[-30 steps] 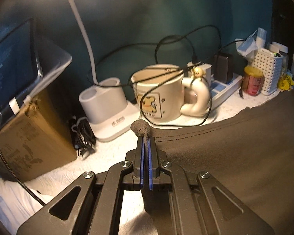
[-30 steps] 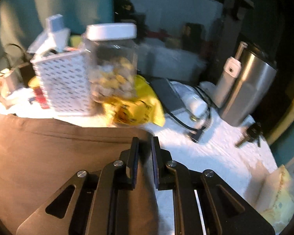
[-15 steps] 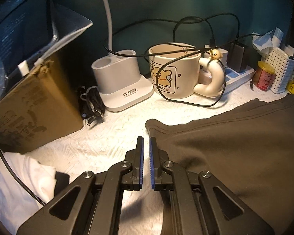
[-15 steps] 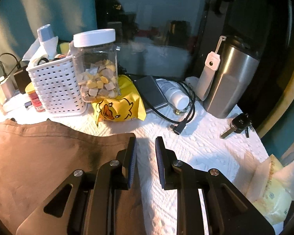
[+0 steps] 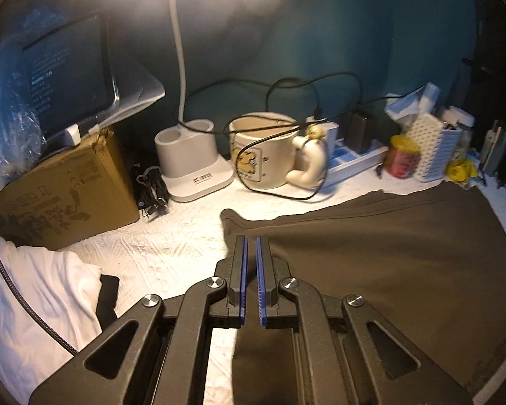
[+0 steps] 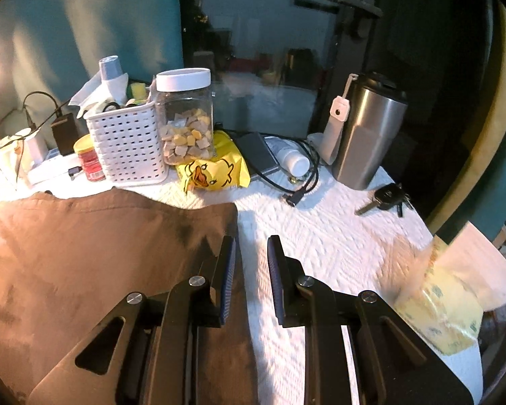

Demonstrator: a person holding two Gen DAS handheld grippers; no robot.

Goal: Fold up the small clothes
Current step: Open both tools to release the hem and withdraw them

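Note:
A brown garment (image 5: 388, 256) lies flat on the white textured table cover; it also shows in the right wrist view (image 6: 94, 253). My left gripper (image 5: 250, 246) hovers above the garment's far left corner, its jaws slightly apart and empty. My right gripper (image 6: 251, 253) is open and empty above the garment's right edge, its left finger over the cloth and its right finger over the bare cover.
Behind the garment stand a cream mug (image 5: 263, 150), a white lamp base (image 5: 192, 165), a power strip (image 5: 350, 162) and a white basket (image 6: 128, 145). A cardboard box (image 5: 64, 195) and white cloth (image 5: 33, 300) lie left. A snack jar (image 6: 185, 118), steel tumbler (image 6: 367, 135) and keys (image 6: 388, 197) lie right.
My left gripper let go of the garment's corner, opened a little and pulled back and up. My right gripper opened wider and drew back from the garment's edge.

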